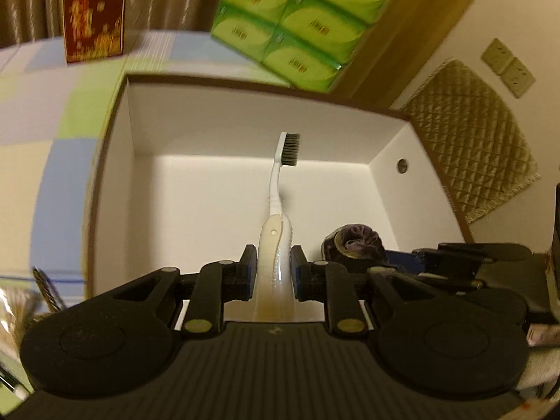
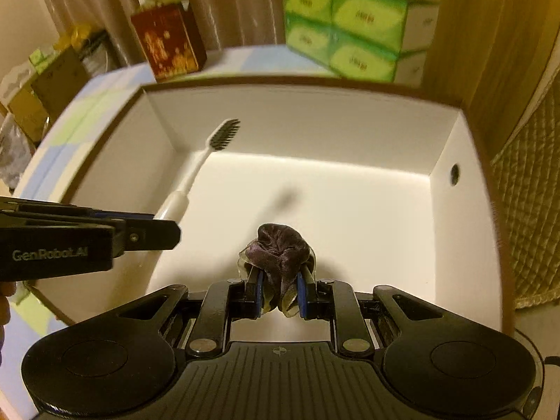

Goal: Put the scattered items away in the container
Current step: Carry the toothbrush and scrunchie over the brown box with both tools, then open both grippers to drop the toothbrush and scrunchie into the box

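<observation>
My left gripper [image 1: 273,269] is shut on the handle of a white toothbrush [image 1: 278,182] with dark bristles. It holds the brush over the open white box [image 1: 245,112], head pointing to the far wall. My right gripper [image 2: 279,288] is shut on a purple velvet scrunchie [image 2: 280,248] and holds it above the box floor [image 2: 350,210]. In the right wrist view the left gripper [image 2: 154,231] comes in from the left with the toothbrush [image 2: 206,161]. In the left wrist view the scrunchie [image 1: 355,239] and right gripper [image 1: 455,255] show at the right.
The box has a brown rim [image 2: 297,82] and a small hole in its right wall [image 2: 454,173]. It sits on a pastel checked cloth [image 1: 52,122]. Behind it stand a red gift box [image 2: 168,45] and stacked green tissue packs [image 2: 350,28]. A quilted beige cover [image 1: 472,133] lies at the right.
</observation>
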A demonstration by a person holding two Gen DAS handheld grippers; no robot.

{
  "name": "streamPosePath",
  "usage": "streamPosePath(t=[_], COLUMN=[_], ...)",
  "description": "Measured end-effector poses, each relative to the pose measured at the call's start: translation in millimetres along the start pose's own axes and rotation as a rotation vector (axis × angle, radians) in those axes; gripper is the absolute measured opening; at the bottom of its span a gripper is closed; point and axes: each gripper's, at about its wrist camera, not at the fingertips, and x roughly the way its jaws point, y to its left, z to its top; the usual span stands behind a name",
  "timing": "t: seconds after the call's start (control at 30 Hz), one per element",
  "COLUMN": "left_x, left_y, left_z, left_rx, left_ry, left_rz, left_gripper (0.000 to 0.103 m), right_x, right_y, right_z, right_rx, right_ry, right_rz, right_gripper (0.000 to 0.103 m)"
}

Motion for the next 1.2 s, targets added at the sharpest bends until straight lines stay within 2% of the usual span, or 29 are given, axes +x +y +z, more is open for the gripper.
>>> streamPosePath(t=[0.27, 0.3, 0.37, 0.43, 0.5, 0.63, 0.67, 0.9, 1.2], left_x=[28.6, 32.1, 37.5, 40.9, 41.8, 39.1, 36.8, 24.9, 7.2], left_y=[1.0, 0.9, 1.1, 3.2, 4.9, 0.1, -2.2, -10.2, -18.2], left_z=[1.1, 0.4, -1.1, -1.5, -2.2, -3.5, -4.7, -10.1, -13.4], left_rx=[-0.093, -0.100, -0.110, -0.118, -0.112, -0.062, -0.040, 0.028, 0.065], left_ry=[0.077, 0.090, 0.122, 0.143, 0.157, 0.168, 0.166, 0.154, 0.127], left_rz=[0.013, 0.015, 0.018, 0.024, 0.033, 0.070, 0.082, 0.134, 0.159], left_gripper=[0.016, 0.016, 0.017, 0.021, 0.024, 0.042, 0.043, 0.063, 0.064], right_x=[21.0, 22.8, 23.5, 20.1, 17.8, 13.3, 11.9, -2.4, -14.7], right_y=[-10.4, -11.9, -12.4, -12.2, -14.6, -17.8, -17.4, -20.3, -5.4], right_z=[4.2, 5.3, 4.9, 2.9, 1.5, -3.0, -4.0, -9.3, -11.2], right_rx=[-0.034, -0.044, -0.068, -0.093, -0.093, -0.103, -0.111, -0.125, -0.141], right_ry=[0.093, 0.103, 0.125, 0.120, 0.125, 0.135, 0.135, 0.117, 0.094], right_rz=[0.002, 0.000, -0.004, -0.003, 0.006, -0.013, -0.021, -0.052, -0.121], right_gripper=[0.017, 0.021, 0.051, 0.060, 0.063, 0.078, 0.081, 0.090, 0.096])
